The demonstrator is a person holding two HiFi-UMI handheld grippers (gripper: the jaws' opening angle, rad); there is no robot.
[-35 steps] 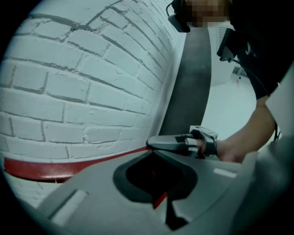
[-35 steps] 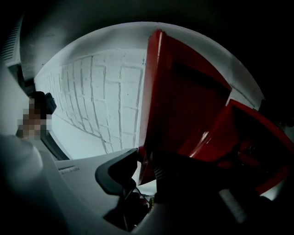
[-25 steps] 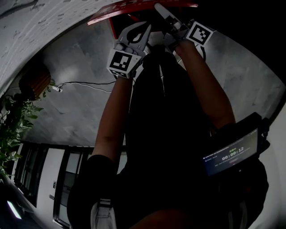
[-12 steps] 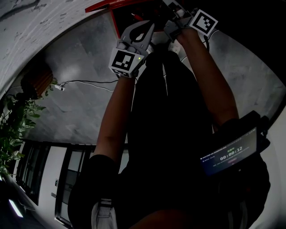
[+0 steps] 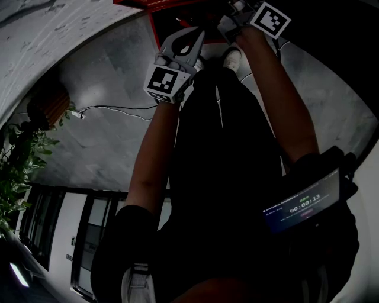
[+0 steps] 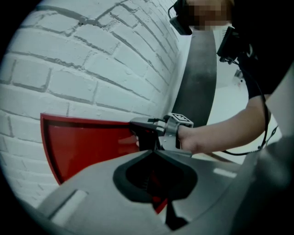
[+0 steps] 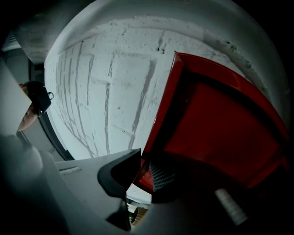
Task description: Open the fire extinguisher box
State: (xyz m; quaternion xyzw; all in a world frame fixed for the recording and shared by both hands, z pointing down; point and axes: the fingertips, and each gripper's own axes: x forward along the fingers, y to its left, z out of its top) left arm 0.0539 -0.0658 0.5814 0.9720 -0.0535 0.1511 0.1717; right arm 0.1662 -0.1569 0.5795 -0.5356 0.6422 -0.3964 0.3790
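The red fire extinguisher box (image 6: 82, 147) hangs on a white brick wall (image 6: 92, 69); only a strip of the box (image 5: 177, 5) shows at the head view's top edge. My right gripper (image 7: 146, 172) has just been closing. The edge of the red door (image 7: 216, 124) sits between its pads, which press on it. The left gripper view shows that right gripper (image 6: 142, 133) at the box's right side. My left gripper (image 6: 154, 151) hovers just before the box with its fingertips touching and nothing visible between them. In the head view, the left gripper (image 5: 198, 35) points at the box beside the right gripper (image 5: 232, 9).
A potted plant (image 5: 18, 160) stands at the left, and a cable (image 5: 112, 109) runs across the grey floor. A timer screen (image 5: 305, 204) is strapped to the person's right arm. The person's shoe (image 5: 232, 58) is close under the box.
The right gripper has slid toward the head view's top edge, and the red box has moved up with it, partly out of frame. The left gripper has stayed put.
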